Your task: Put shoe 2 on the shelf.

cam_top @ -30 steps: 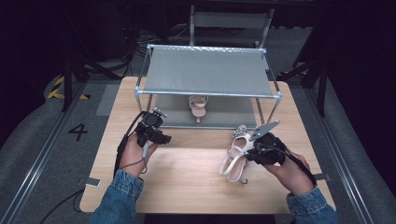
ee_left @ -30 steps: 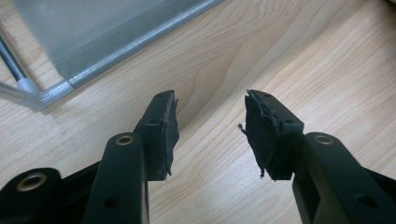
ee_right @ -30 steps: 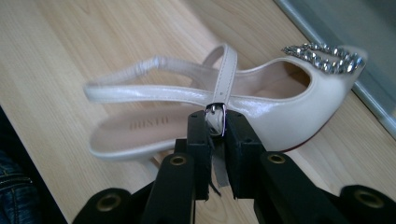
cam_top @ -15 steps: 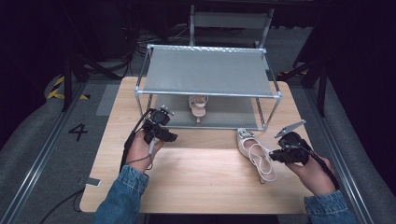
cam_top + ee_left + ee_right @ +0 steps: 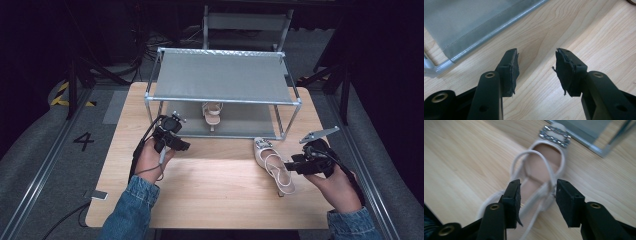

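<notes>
Since the earlier frame the sandal (image 5: 274,166) has been laid flat on the table (image 5: 215,195) just right of the rack (image 5: 222,80), and the right gripper (image 5: 537,192) is spread over its straps, the left gripper (image 5: 536,67) also spread, empty.
</notes>
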